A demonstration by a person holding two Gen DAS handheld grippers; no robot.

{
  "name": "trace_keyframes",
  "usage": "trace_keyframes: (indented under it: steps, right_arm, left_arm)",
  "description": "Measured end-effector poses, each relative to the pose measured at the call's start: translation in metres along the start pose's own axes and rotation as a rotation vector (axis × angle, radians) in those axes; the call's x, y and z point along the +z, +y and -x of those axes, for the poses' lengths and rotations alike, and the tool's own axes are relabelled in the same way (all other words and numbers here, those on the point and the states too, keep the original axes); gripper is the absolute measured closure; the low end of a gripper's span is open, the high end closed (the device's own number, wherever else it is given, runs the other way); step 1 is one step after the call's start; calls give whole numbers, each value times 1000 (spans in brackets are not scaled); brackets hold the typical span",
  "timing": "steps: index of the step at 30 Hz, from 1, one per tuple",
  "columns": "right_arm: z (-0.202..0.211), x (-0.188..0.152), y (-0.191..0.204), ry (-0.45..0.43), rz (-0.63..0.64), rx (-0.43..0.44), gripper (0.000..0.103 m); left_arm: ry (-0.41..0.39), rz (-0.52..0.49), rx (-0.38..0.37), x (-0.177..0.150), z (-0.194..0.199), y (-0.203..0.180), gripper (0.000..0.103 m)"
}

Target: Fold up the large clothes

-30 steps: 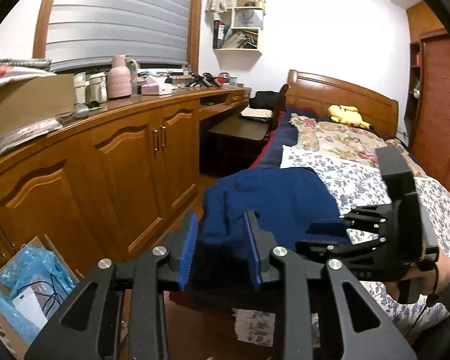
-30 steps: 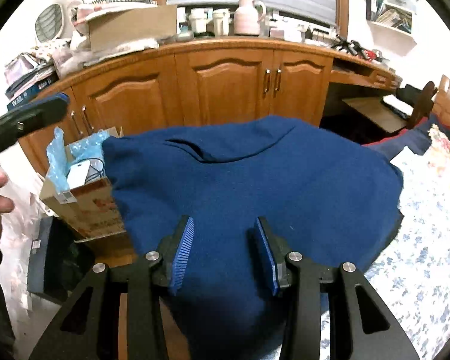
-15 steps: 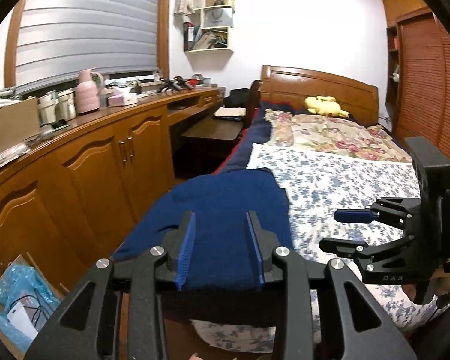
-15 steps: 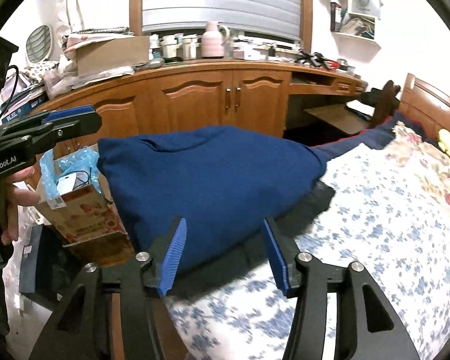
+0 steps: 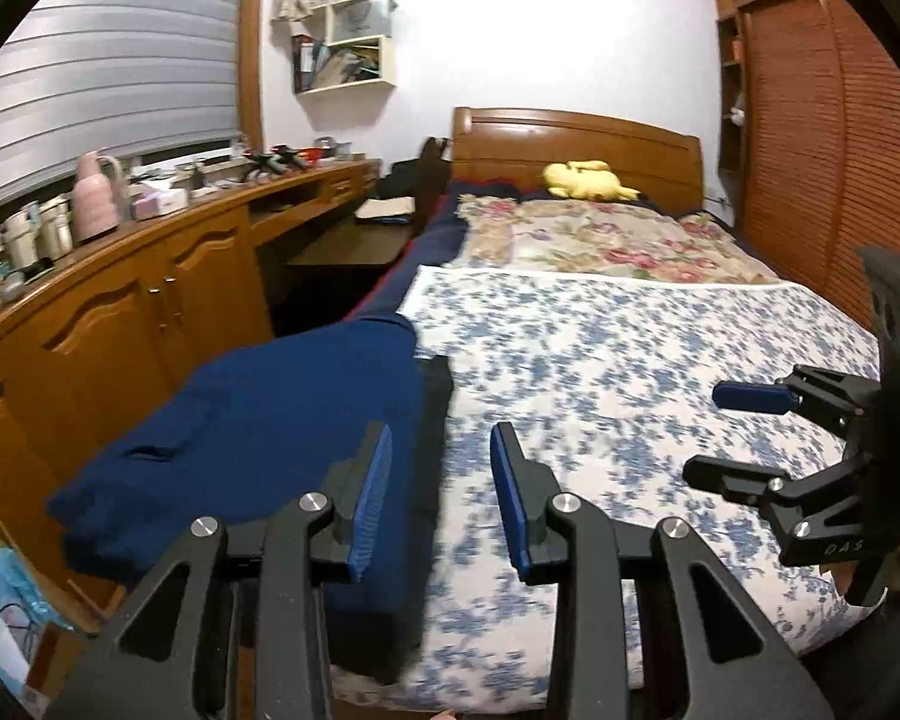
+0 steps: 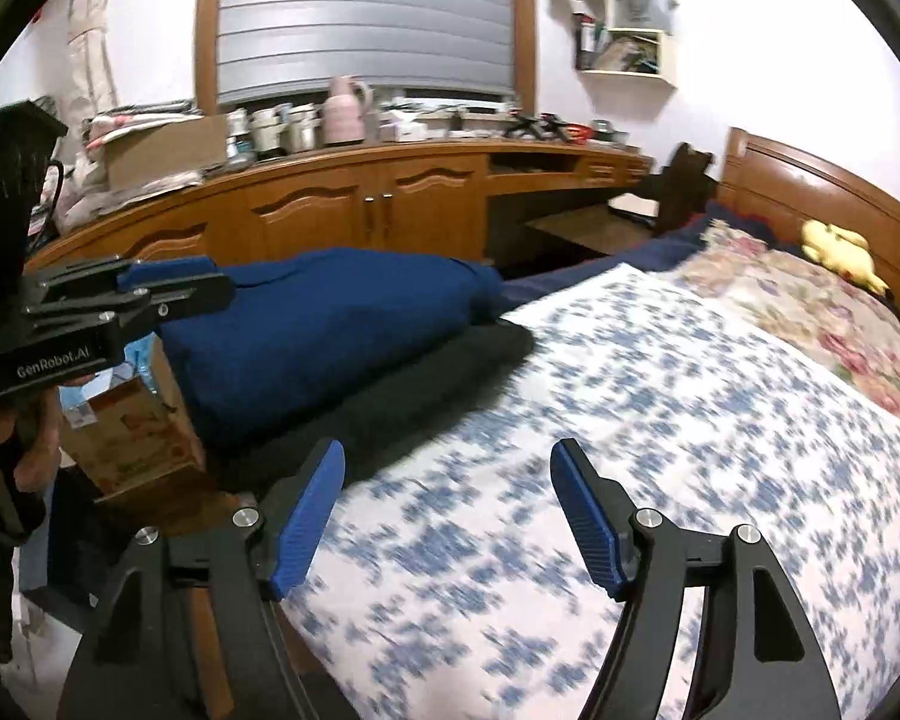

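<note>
— Hand-held gripper status, left view?
— My left hand-held gripper [image 5: 441,492] is partly open, empty; the blue garment [image 5: 258,432] lies left of it at the bed [image 5: 630,372] edge.
— Right view?
— My right hand-held gripper [image 6: 447,516] is opening, empty; the garment [image 6: 330,324] lies ahead-left, nearer my left one.

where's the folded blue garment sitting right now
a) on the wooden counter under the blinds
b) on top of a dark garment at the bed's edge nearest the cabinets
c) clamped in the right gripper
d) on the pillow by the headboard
b: the blue garment lies on a dark garment at the edge of the bed beside the cabinets, and no gripper holds it.
</note>
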State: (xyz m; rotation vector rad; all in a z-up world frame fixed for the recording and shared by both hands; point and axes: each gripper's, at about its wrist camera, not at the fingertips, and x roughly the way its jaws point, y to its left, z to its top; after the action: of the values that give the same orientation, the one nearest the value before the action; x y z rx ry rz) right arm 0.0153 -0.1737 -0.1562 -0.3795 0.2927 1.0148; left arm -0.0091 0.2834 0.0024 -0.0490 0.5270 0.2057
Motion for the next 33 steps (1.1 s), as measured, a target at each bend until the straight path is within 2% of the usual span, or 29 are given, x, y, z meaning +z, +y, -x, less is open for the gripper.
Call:
trace_keyframes:
  steps: [8,16,22,33]
  right_arm:
    - [50,-36,-26,-9,-81,-76,26]
    - [97,-67,-42,-13,-145,-172,26]
    - [129,-92,-55,-13,-201,-279,26]
    - [186,-131,-79,-10,-336,-388,26]
  left_arm:
    - [35,-42,-71,-3,-18,-68,68]
    - [69,-55,-65,-9,-35,-125,68]
    - [92,-87,-129,-19,-50,-175,68]
    - [116,-169,-227,-37,-56,-270,68]
